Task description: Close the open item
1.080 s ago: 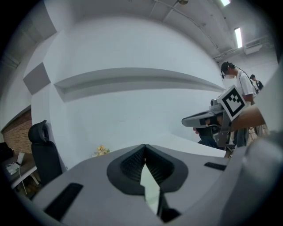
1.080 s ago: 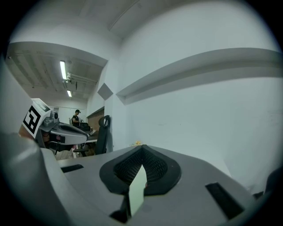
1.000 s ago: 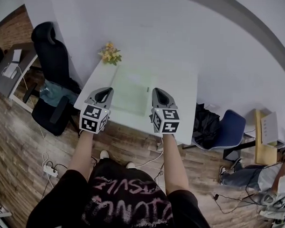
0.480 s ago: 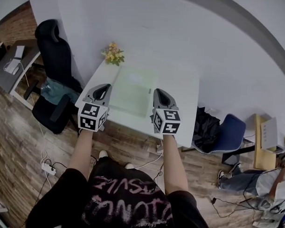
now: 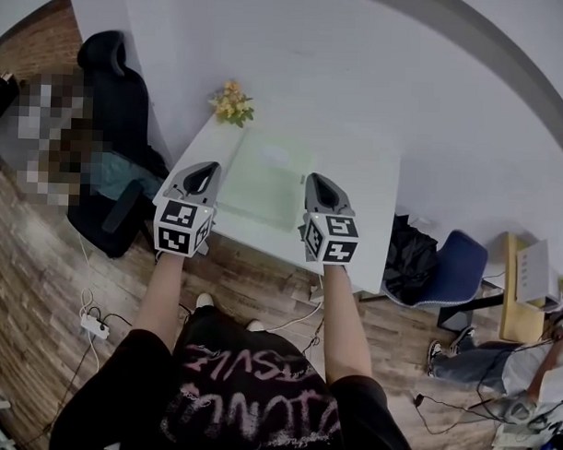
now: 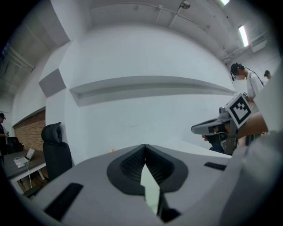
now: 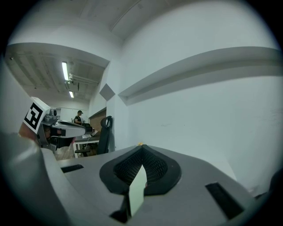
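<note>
While the head view looks steeply down, the pale green item (image 5: 265, 177) lies flat at the middle of the white table (image 5: 375, 177), just above the frame's centre. It is a thin, matte rectangle with a paler patch near its far end, and what it is, or whether it is open, cannot be made out. The left gripper (image 5: 207, 169) and right gripper (image 5: 316, 180) flank it at its near corners, each a smooth grey shell with a black-and-white marker cube at its rear. Yellow flowers (image 5: 232, 102) sit on the table's far left corner, a black padded chair (image 5: 120, 85) stands in the upper left, and a blue chair (image 5: 451, 262) is at the right. From the left gripper view, the left gripper (image 6: 144, 145) has its ribbed black pads met at the tips with nothing caught between them; a pale green sliver shows in the slit below. From the right gripper view, the right gripper (image 7: 142, 146) is likewise closed tip to tip and empty, with the same pale sliver beneath the ribbed pads.
</note>
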Demonstrator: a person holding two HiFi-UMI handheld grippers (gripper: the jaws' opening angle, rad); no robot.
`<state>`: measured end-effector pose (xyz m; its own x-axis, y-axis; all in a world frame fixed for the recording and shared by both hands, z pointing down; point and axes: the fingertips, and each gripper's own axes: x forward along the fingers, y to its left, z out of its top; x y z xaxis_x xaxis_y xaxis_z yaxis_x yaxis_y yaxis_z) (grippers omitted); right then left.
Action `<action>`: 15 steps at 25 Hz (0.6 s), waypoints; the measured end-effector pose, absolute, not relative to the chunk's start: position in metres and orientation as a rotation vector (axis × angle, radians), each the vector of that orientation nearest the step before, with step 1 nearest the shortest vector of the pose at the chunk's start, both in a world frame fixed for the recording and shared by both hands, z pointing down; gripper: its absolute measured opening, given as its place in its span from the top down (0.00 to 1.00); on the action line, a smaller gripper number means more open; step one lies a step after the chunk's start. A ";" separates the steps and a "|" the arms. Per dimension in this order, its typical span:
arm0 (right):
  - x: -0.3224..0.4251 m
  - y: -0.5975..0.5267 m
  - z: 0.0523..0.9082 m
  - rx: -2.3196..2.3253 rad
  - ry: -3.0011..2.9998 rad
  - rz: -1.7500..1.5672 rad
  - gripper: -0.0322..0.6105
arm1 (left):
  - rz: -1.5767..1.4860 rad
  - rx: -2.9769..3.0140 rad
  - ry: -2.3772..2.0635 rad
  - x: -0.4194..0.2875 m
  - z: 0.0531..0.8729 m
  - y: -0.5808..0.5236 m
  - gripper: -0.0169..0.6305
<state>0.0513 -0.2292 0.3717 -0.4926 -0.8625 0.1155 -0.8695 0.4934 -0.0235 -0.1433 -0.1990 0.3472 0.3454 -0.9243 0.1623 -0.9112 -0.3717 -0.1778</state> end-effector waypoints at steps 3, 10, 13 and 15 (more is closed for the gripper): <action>0.051 -0.230 0.371 1.535 -2.639 0.120 0.94 | -0.364 -2.535 1.725 -0.144 0.347 -0.199 0.97; 0.054 -0.233 0.371 1.536 -2.636 0.116 0.94 | -0.350 -2.528 1.725 -0.144 0.345 -0.201 0.97; 0.057 -0.235 0.372 1.542 -2.637 0.118 0.94 | -0.347 -2.527 1.720 -0.142 0.345 -0.203 0.97; 0.058 -0.237 0.372 1.544 -2.634 0.116 0.94 | -0.354 -2.527 1.715 -0.140 0.345 -0.206 0.97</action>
